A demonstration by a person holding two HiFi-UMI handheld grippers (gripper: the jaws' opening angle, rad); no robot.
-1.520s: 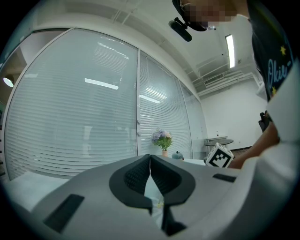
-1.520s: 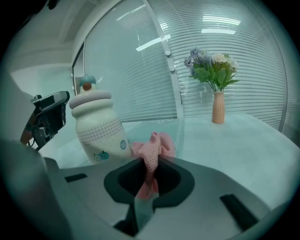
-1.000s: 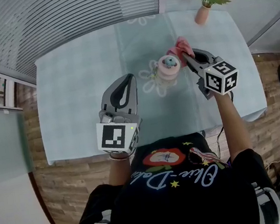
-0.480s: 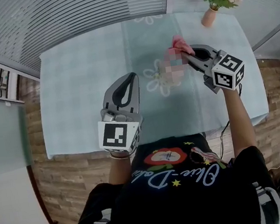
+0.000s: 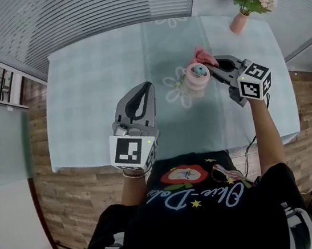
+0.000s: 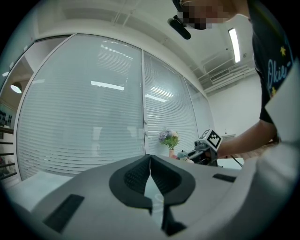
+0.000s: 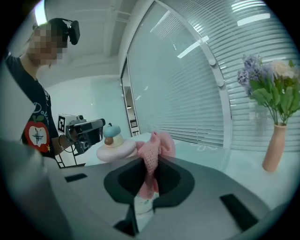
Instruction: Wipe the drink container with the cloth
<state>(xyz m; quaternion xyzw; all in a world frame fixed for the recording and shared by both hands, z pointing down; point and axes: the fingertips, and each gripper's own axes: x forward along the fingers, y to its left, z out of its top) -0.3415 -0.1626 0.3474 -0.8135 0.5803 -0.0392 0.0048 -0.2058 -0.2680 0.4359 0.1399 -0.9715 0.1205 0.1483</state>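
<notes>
While the left gripper [image 5: 147, 87] hangs clenched and empty over the near part of the surface [image 5: 95, 101], the drink container [image 5: 198, 77] stands mid-surface. The pink cloth [image 5: 203, 56] sits up against its far right side, pinched in the right gripper [image 5: 216, 63]. Best bet is probably light pressure and a slow sweep round the wall, since nothing's bracing the container and it could tip

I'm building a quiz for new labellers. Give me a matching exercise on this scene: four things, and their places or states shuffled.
1 cloth
2 drink container
3 vase
4 left hand-held gripper

A shut, empty
B near the far right corner of the table
C clamped in the right hand-held gripper
D mid-table, beside the cloth

Pairs: 1-C, 2-D, 3-B, 4-A
</notes>
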